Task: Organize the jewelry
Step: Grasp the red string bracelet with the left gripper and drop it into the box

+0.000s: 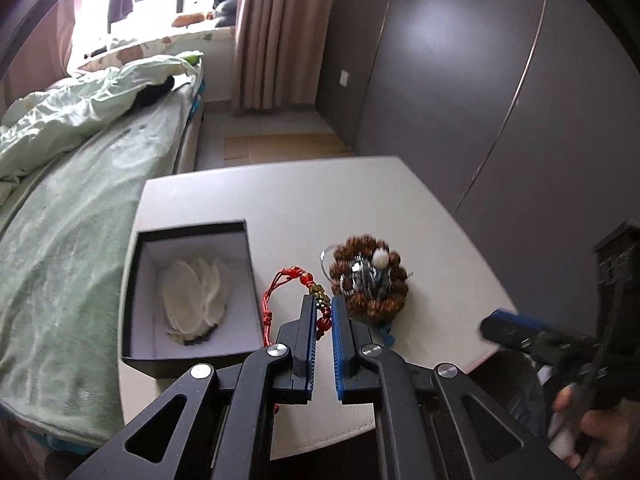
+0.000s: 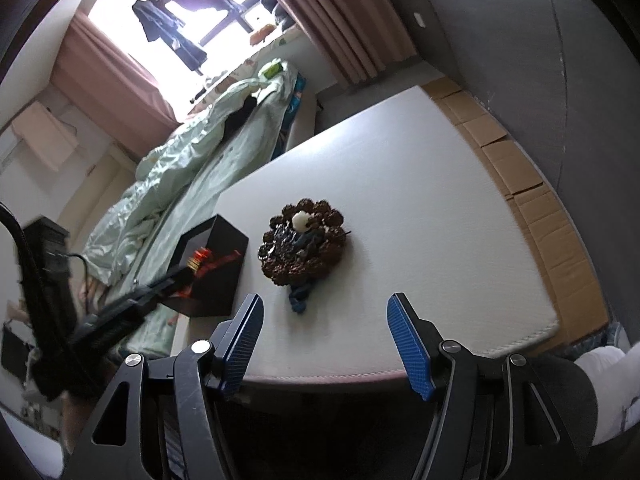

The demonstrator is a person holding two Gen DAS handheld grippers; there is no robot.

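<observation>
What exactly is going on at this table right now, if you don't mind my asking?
A person is sorting jewelry with a hand-held tool in each hand. The left tool is shut on a red cord bracelet beside the open black box, which already holds something white. The right tool is open and empty, pointed at a brown beaded bracelet pile that lies on the white table.

both wrist views look down, sharing the table (image 1: pixel 280 200) closely.
</observation>
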